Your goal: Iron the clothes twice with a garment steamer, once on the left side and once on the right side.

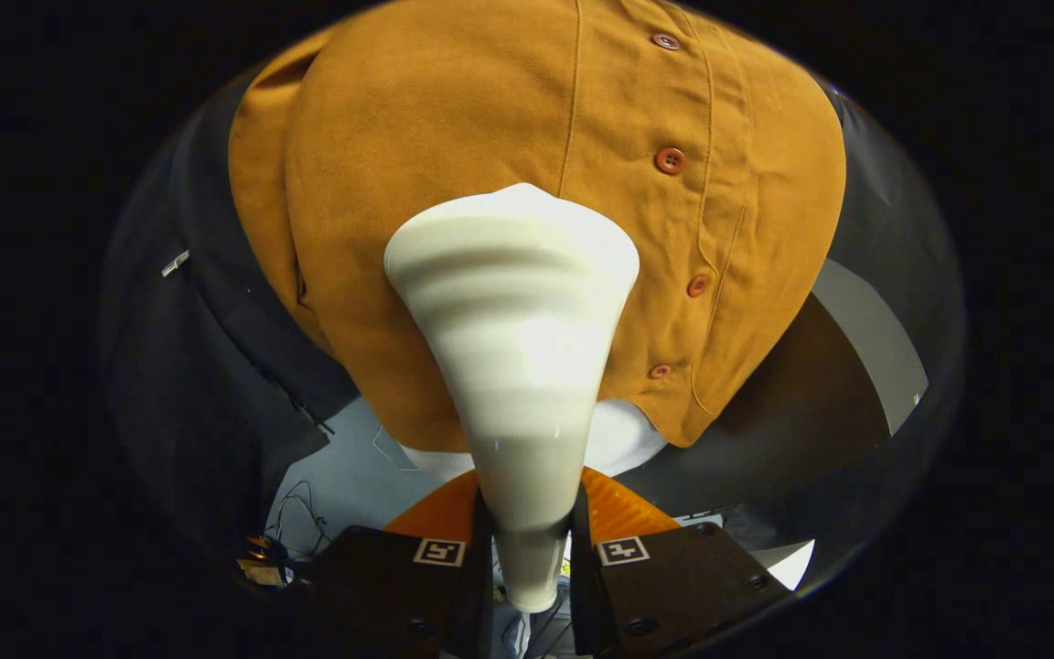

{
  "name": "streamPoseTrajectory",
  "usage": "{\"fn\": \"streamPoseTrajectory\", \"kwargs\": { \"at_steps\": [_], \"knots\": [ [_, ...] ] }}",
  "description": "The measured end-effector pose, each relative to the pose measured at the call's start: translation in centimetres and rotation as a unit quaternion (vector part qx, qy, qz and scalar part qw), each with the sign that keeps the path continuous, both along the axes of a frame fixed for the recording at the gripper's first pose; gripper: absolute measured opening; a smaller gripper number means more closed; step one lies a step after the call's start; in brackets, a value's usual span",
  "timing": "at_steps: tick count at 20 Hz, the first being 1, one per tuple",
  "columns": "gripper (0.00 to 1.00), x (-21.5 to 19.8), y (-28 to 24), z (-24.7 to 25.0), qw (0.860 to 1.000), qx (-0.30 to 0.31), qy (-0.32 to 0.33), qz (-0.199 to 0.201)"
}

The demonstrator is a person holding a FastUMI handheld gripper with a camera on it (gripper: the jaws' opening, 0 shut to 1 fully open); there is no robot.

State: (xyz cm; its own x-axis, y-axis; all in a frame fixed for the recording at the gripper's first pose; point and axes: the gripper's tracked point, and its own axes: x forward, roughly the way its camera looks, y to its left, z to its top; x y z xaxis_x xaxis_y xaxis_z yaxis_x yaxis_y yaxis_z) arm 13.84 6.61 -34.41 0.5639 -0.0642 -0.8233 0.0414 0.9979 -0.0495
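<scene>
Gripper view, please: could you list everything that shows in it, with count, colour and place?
garment steamer: one, cream white, its narrow handle clamped between the fingers, its wide head ahead against the shirt.
shirt: one, mustard brown, hanging beyond the steamer head.
buttons: four, reddish brown, in a row down the shirt's placket, to the right of the steamer head.
white garment: one, showing below the shirt's hem, behind the steamer.
cables: a few, thin and dark, on the pale floor below the shirt, left of the fingers.
hand-held gripper: one, both fingers pressed on the steamer's handle.
</scene>
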Motion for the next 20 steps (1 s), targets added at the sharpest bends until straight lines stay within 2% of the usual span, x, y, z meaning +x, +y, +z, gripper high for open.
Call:
{"fn": "streamPoseTrajectory", "kwargs": {
  "at_steps": [12,20],
  "knots": [
    [0.37,-3.0,-3.5,4.9,0.999,-0.002,-0.043,-0.03],
    [0.37,-3.9,-6.8,11.3,0.993,-0.012,-0.101,-0.056]
  ]
}}
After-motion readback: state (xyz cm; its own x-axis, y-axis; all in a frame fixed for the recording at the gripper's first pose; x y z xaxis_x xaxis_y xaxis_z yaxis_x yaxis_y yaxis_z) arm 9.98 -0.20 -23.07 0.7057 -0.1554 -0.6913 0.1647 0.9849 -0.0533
